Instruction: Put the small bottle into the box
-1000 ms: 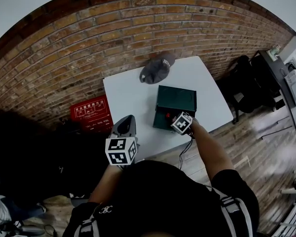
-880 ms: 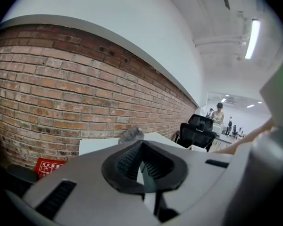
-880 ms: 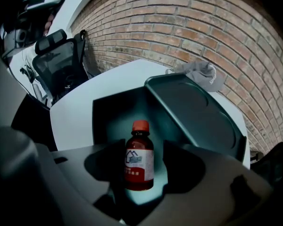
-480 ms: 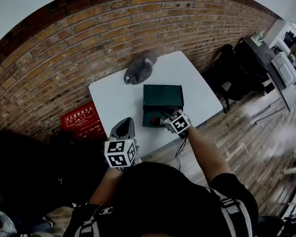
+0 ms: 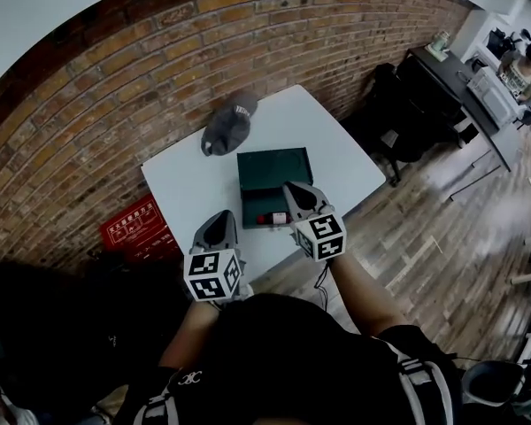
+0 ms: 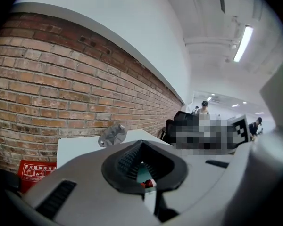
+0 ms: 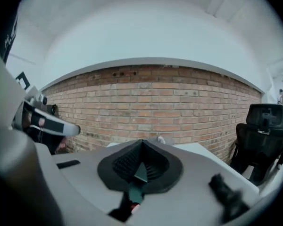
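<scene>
We list first the right gripper (image 7: 140,164). Its jaws have just been closing and are now pressed together with nothing between them. Through the slit under the pads we glimpse a strip of green and a spot of red. In the head view it is held up off the desk (image 5: 186,189), above the near right corner of the box (image 5: 274,173), and touches nothing.

Next, the left gripper (image 6: 140,166). We find its jaws likewise together and empty. It is held above the near edge of the desk, to the left of the box and apart from it.

The small bottle (image 5: 273,218) has a red cap and a pale label. We note it lying on its side inside the box, along the box's near wall, with the cap end toward the left gripper. Neither gripper touches it.

The box is dark green, open at the top, and sits mid-desk, reaching toward the near edge.

The desk has a white top, with one edge set against the brick wall (image 5: 115,69).

A grey cap (image 5: 229,124) lies at the desk's wall-side edge, well apart from the box.

A red crate (image 5: 134,228) stands on the floor (image 5: 442,228) beside the desk's left corner, by the wall.

A black chair (image 7: 263,135) stands beyond the desk's right side.
</scene>
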Available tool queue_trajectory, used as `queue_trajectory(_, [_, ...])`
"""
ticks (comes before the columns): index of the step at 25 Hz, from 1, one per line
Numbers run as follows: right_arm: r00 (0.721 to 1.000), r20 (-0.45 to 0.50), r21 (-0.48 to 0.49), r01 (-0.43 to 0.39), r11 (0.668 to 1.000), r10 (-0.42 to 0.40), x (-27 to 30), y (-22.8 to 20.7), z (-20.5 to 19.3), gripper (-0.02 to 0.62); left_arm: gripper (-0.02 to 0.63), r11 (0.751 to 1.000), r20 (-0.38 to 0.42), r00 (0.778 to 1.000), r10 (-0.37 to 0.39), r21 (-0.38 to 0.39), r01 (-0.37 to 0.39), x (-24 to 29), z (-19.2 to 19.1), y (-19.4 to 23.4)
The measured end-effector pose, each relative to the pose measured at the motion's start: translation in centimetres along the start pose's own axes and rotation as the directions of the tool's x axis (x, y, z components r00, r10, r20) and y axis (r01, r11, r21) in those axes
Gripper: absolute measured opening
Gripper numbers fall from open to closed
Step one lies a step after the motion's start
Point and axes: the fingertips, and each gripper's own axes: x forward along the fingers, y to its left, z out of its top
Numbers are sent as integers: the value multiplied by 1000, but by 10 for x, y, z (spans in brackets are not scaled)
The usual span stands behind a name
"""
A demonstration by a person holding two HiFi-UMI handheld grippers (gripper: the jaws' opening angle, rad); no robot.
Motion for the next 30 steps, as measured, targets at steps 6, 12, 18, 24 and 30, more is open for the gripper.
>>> queue_trajectory(6, [984, 154, 66, 81, 995, -90, -60, 4, 48, 29, 6, 999, 1, 1000, -29, 30, 29, 7, 4, -17])
queue_trajectory(12, [960, 204, 90, 176, 980, -191, -97, 7, 56, 29, 6, 997, 18, 999, -40, 68, 38, 10, 10, -32])
queue_trajectory(18, [947, 196, 83, 243, 967, -255, -106, -19, 50, 29, 6, 995, 24, 999, -44, 91, 42, 10, 12, -42])
queue_trajectory(24, [937, 191, 107, 276, 955, -292, -109, -36, 48, 29, 6, 995, 20, 999, -38, 89, 36, 9, 9, -44])
queue_trajectory(30, [941, 192, 114, 261, 959, -279, -107, -37, 48, 29, 6, 996, 15, 999, -28, 82, 27, 10, 8, -44])
